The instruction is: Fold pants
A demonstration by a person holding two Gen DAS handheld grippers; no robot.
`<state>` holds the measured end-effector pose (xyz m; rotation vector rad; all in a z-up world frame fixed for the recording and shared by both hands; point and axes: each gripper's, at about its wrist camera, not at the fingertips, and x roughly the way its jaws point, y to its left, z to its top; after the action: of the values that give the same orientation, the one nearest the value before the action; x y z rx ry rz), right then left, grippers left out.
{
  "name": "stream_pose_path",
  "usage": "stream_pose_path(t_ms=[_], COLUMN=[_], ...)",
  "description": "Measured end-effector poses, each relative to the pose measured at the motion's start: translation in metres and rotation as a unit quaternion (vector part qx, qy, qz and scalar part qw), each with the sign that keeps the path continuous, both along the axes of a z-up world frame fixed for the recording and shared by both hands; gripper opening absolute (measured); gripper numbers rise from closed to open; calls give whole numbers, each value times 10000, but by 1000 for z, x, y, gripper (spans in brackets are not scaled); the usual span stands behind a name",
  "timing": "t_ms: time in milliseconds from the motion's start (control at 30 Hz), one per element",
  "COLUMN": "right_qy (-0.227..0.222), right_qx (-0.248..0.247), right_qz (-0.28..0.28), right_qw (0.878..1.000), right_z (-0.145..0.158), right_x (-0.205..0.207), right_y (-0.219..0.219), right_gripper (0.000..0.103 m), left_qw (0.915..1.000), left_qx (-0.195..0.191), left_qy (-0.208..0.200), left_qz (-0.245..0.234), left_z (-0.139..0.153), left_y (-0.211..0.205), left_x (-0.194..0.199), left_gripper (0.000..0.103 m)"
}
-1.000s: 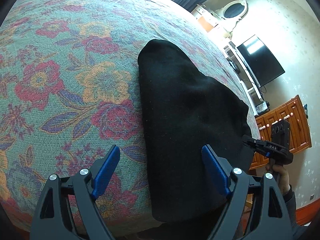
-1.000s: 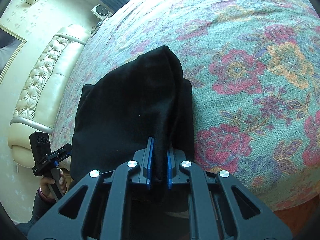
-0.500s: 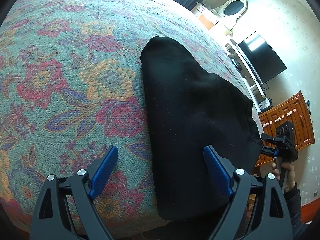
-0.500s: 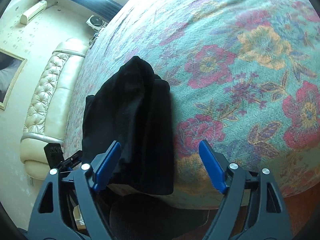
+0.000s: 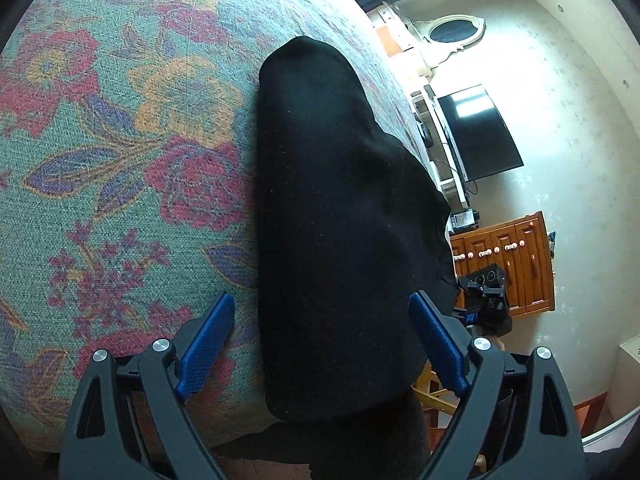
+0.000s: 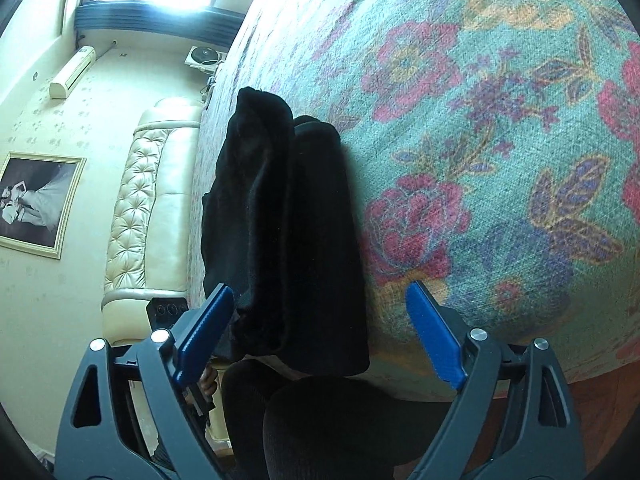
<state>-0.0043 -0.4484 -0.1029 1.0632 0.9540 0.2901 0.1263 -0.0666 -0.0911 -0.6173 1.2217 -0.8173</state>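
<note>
The black pants (image 5: 340, 220) are found folded into a long, narrow bundle laid on the floral bedspread (image 5: 120, 160) of the bed, with one end reaching the near edge of the mattress. In the right wrist view the pants (image 6: 288, 232) are seen as stacked layers, the upper fold lying slightly off the lower one. The left claw (image 5: 320, 344) is held wide open, its blue pads set apart on either side of the bundle's near end, gripping nothing. The right claw (image 6: 320, 336) is likewise spread wide and holds nothing. A cream tufted headboard (image 6: 136, 208) is noted beside the bed, and a television (image 5: 476, 132) and wooden cabinet (image 5: 512, 264) stand against the wall.
</note>
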Motion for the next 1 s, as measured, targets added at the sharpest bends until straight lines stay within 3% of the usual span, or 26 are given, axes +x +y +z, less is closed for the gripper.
stream_pose_path(t_ms=[167, 233, 300, 433, 500, 567, 700, 733, 767, 833, 900, 1000], right_qy=[-33, -103, -62, -88, -131, -127, -237, -269, -282, -369, -436, -530], right_qx=[25, 385, 378, 426, 351, -85, -93, -59, -9, 36, 157, 509], right_qz=[138, 351, 488, 382, 431, 592, 603, 601, 607, 667, 678, 727], right_qw=[9999, 9986, 9981, 9983, 9984, 9981, 9979, 9978, 9978, 9971, 9966, 9947], right_z=[3, 1, -3, -6, -6, -5, -15, -17, -18, -19, -23, -24], right_x=[6, 8, 13, 13, 12, 7, -1, -1, 2, 4, 4, 3], right_y=[14, 22, 33, 39, 40, 40, 31, 30, 30, 32, 30, 26], right_gripper=[91, 91, 91, 91, 84, 59, 42, 40, 40, 39, 40, 54], left_qw=[9989, 9993, 9989, 9987, 9990, 9992, 9980, 9976, 9975, 9978, 9981, 9987], left_qx=[-312, -135, -46, -289, -254, -117, 216, 306, 392, 349, 228, 46], left_qy=[260, 176, 34, -10, -46, -164, -482, -529, -524, -516, -515, -395], left_qz=[-237, -314, -459, -414, -363, -347, -354, -310, -256, -220, -232, -307], left_z=[-4, -4, -4, -8, -7, -5, -4, -4, -5, -7, -9, -4], left_y=[-7, -14, -17, -9, -9, -11, -18, -19, -18, -14, -9, -4], left_x=[-2, -4, -6, -2, -3, -5, -10, -10, -10, -8, -6, -1], left_gripper=[91, 91, 91, 91, 91, 91, 91, 85, 74, 69, 68, 72])
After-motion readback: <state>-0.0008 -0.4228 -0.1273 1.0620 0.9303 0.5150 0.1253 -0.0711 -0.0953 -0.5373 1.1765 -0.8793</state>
